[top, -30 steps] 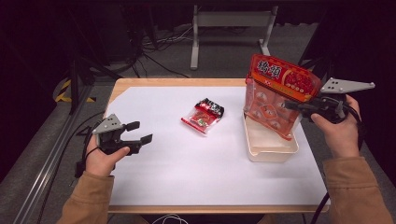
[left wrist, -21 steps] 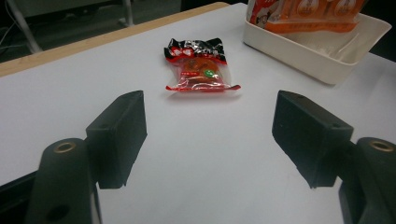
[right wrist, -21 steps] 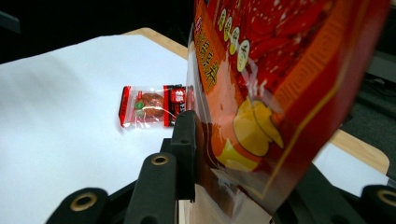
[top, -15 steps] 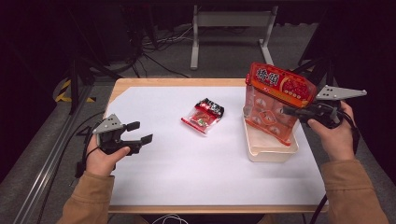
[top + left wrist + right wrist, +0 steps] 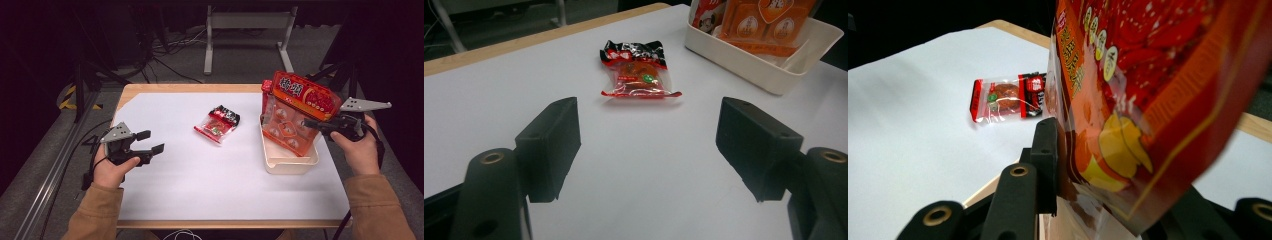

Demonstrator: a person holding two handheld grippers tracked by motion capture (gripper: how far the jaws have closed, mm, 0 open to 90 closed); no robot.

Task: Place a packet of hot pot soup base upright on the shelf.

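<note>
My right claw (image 5: pixel 311 123) is clamped on the big red snack bag (image 5: pixel 295 112), which stands tilted with its lower end inside the white tray (image 5: pixel 290 164) at 3 o'clock on the table (image 5: pixel 210 200). My left claw (image 5: pixel 150 141) hangs wide open and empty at 9 o'clock, near the table's left edge. The small red packet (image 5: pixel 217 123) lies flat near centre, toward 12 o'clock, well apart from both claws.

Big white characters sit across the red header of the orange snack pack (image 5: pixel 295 112), at about one o'clock from the table's middle, too blurred to read in the high view. The right gripper view shows a column of characters in small ovals on that pack (image 5: pixel 1148 100), also unreadable. White print on the small red packet (image 5: pixel 636 72) is illegible.
</note>
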